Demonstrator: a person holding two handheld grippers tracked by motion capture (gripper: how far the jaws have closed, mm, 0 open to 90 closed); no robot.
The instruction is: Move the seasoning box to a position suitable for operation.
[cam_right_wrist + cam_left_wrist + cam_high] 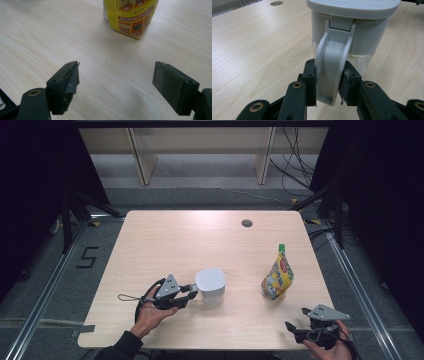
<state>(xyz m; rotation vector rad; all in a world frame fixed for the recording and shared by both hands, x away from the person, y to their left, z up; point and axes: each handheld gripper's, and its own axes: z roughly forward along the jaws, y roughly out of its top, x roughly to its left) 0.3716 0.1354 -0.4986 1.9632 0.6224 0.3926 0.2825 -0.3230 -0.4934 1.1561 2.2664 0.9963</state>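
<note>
Left gripper: lying level on the table at about 7 o'clock from the table's middle, pointing toward 3 o'clock; jaws closed part-way onto the handle of the grey jug, a pad pressed on each side of it.
Left hand: wrapped around the gripper's body from 6 o'clock, dark sleeve below it.
Grey jug: upright, just at 3 o'clock of the left gripper, a little nearer the person than the table's middle; grey lid on top, clear lower body, handle facing 9 o'clock in the high view.
Right gripper: near the table's front edge at about 5 o'clock from the middle; jaws spread wide, nothing between the pads but bare wood.
Right hand: at the bottom edge, holding that gripper.
Yellow pouch: standing with its green cap up, at 3 o'clock of the jug and well apart from it, at about 11 o'clock from the right gripper; its base shows ahead of the right jaws.
Table: pale wood, small round hole near the far edge at about 1 o'clock.
</note>
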